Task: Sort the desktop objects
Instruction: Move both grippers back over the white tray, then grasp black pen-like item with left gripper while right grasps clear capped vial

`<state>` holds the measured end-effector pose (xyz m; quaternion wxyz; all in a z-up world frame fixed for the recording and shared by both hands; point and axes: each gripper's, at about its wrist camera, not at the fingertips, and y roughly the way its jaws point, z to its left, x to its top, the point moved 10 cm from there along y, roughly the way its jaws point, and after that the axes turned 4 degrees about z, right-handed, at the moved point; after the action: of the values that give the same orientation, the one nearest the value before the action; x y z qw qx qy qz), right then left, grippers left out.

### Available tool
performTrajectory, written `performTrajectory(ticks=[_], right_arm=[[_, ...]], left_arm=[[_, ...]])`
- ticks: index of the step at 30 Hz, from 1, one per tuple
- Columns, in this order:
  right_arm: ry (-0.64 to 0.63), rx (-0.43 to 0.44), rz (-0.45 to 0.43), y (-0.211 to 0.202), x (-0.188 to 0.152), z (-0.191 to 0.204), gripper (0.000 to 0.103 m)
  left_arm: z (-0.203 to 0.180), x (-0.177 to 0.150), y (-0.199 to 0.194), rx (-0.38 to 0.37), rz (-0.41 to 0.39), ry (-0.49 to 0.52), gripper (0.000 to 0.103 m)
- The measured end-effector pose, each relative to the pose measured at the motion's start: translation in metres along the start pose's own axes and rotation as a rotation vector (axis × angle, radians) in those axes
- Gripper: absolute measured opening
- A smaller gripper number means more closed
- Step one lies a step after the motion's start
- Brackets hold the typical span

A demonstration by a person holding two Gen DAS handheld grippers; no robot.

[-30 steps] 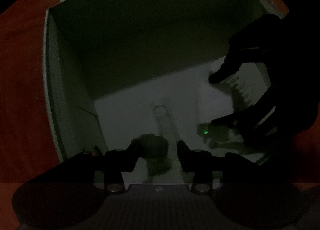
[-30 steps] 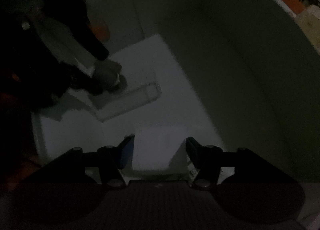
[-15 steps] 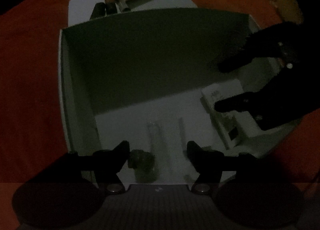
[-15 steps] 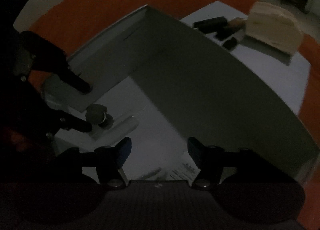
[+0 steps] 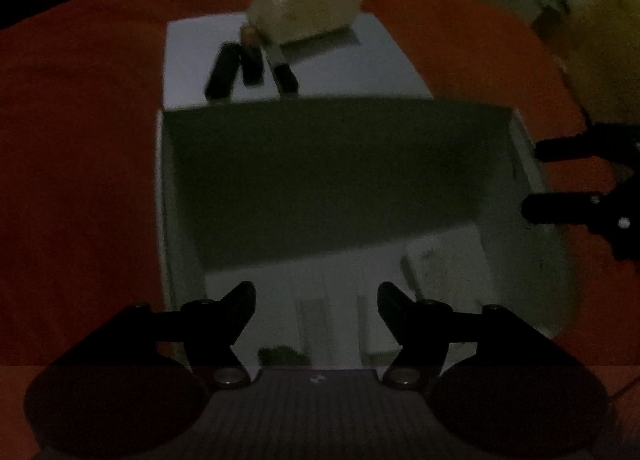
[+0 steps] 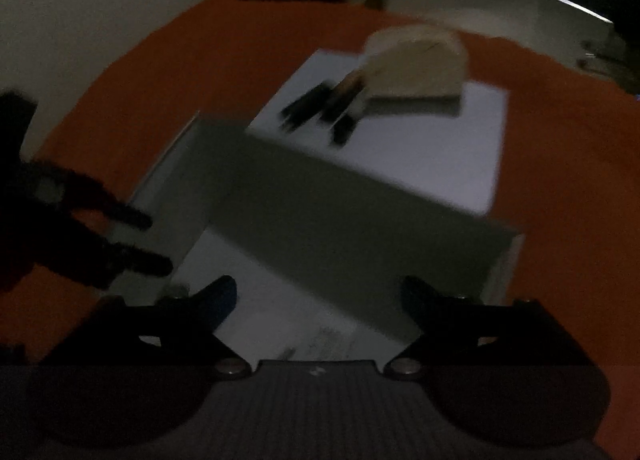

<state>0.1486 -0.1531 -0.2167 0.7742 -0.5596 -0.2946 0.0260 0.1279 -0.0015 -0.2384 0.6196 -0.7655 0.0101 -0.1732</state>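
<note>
A white open box point(image 5: 172, 196) stands on the orange cloth, seen from above in both views point(image 6: 504, 264). Inside lie a small dark round object point(image 5: 282, 356), a clear tube point(image 5: 310, 320) and a white carton point(image 5: 440, 260). My left gripper point(image 5: 316, 296) is open and empty above the box's near edge. My right gripper point(image 6: 318, 296) is open and empty above the box; it shows as two dark fingers point(image 5: 560, 208) at the right in the left wrist view. The scene is dim and the right wrist view is blurred.
Behind the box lies a white board point(image 5: 384, 56) with several dark pens or markers point(image 5: 248, 68) and a beige pouch point(image 5: 308, 8); they also show in the right wrist view point(image 6: 320, 108). Orange cloth point(image 5: 80, 140) covers the table around them.
Both grippers opened and rose out of the box. The left let go of the small dark object and the right let go of the white carton; both now lie in the box.
</note>
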Motion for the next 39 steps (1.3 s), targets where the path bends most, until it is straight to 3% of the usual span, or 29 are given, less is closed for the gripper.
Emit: performTrajectory(ticks=[5,10,15,18,22,29,36,39], right_arm=[[0.088,-0.086,-0.025,-0.006,0.02,-0.028,0.092],[0.226,-0.066,-0.013,-0.003,0.04,-0.055,0.092],[0.309,-0.034,-0.054,-0.006,0.075,-0.066,0.092],[0.316,-0.1,-0.11,0.0,0.101,-0.071,0.092],[0.328,-0.138,-0.099,0.032,0.123,-0.079,0.088],[0.375,-0.111,-0.006,0.091,0.137,-0.086,0.071],[0.395,-0.019,0.074,0.141,0.147,-0.074,0.068],[0.354,-0.029,0.111,0.163,0.148,-0.066,0.064]], left_arm=[[0.007,0.022,-0.007,0.01,-0.043,-0.026,0.064],[0.011,0.044,-0.014,-0.003,-0.057,-0.055,0.064],[0.023,0.087,-0.027,-0.003,-0.141,-0.101,0.064],[0.037,0.115,-0.03,-0.002,-0.191,-0.157,0.064],[0.057,0.15,-0.021,0.025,-0.222,-0.171,0.064],[0.088,0.179,0.033,0.014,-0.127,-0.194,0.062],[0.093,0.184,0.075,-0.01,-0.068,-0.165,0.06],[0.098,0.188,0.088,-0.019,-0.055,-0.168,0.06]])
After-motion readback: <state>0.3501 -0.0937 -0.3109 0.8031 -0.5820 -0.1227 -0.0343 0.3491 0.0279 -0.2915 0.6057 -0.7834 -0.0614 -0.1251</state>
